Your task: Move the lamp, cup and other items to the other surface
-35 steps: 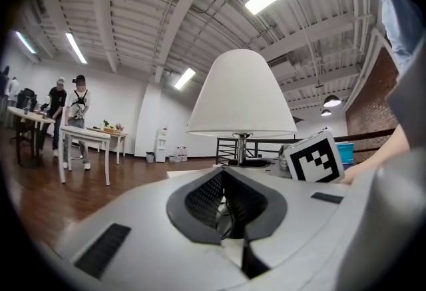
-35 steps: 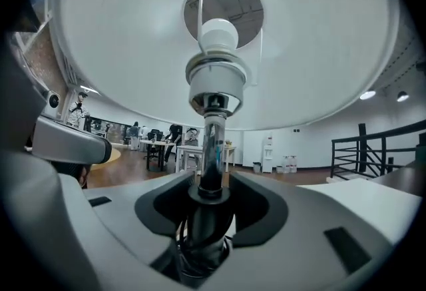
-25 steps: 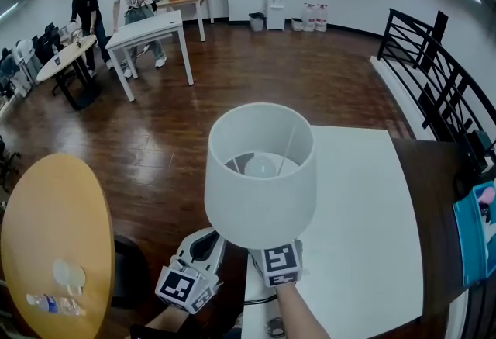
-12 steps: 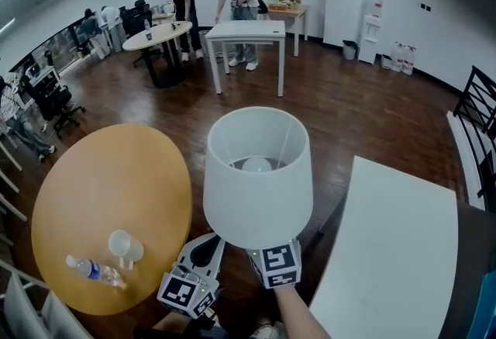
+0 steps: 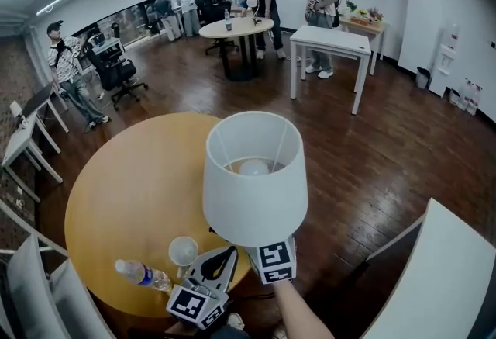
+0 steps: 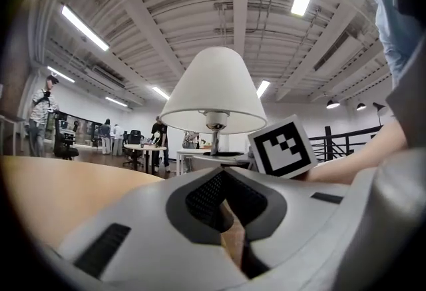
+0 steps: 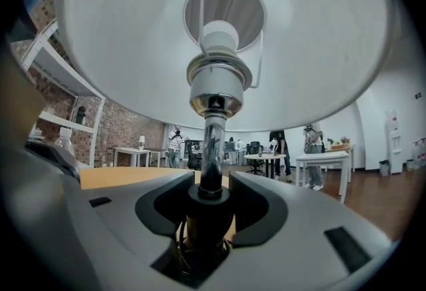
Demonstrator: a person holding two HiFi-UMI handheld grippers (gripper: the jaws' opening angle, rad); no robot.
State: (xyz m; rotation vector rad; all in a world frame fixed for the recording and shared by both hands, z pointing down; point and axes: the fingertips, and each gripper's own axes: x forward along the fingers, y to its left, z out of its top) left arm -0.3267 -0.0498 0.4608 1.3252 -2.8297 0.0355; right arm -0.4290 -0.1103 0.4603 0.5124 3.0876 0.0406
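Grips the lamp point(image 5: 256, 190) by its chrome stem in the right gripper point(image 7: 208, 216), partly closed and pressing on both sides of the stem just below the bulb socket. Holds it upright, long axis vertical, shade on top, above the near edge of the round yellow bench point(image 5: 116, 190). Carries nothing in the left gripper point(image 6: 226, 216), closed down to a slit, level, just beside the right one at its 9 o'clock.

By the look of it, needs only a short reach toward 11 o'clock and a straight lowering to land the base on bare wood. Hides that base under the shade in the head view, so probably calls for a slow descent.

Finds a clear cup point(image 5: 184, 250) and a water bottle point(image 5: 143, 274) at 9 to 10 o'clock, near the bench edge and close to the left gripper: the likeliest things to get knocked.

Has the white bench point(image 5: 442, 275) at 4 o'clock, well apart.

Shows, farther off at 12 to 1 o'clock, a white table point(image 5: 333, 43), a round table point(image 5: 232, 27) and several people, none in the way.
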